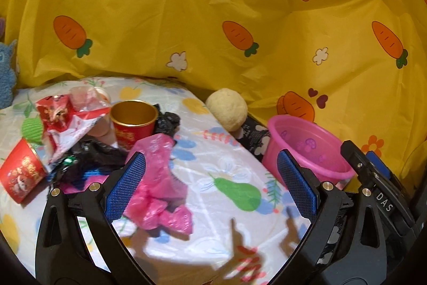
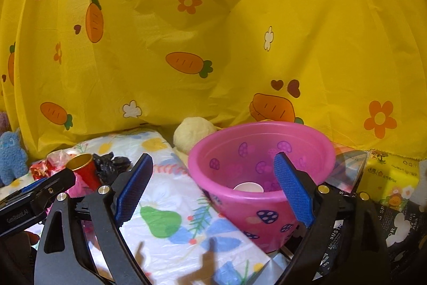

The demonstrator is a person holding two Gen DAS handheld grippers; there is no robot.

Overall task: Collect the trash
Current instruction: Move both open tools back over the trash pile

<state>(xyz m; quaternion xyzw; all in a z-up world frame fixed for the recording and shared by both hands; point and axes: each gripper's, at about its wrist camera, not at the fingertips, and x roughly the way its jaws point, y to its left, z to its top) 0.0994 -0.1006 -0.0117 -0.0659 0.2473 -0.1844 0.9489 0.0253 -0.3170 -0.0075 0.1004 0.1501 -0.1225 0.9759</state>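
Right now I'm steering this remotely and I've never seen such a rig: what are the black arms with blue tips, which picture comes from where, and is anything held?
Those are hand-held tongs, one in each of a person's hands, each with a camera looking out along its two blue-padded fingers. One picture is from the left tongs, the other from the right tongs. Both stand open and hold nothing. The left view faces a trash pile on the flowered cloth: a pink bag, black bags, a gold-lined red cup, another red cup and a torn wrapper. The right view faces the pink bowl, with a white cup inside.
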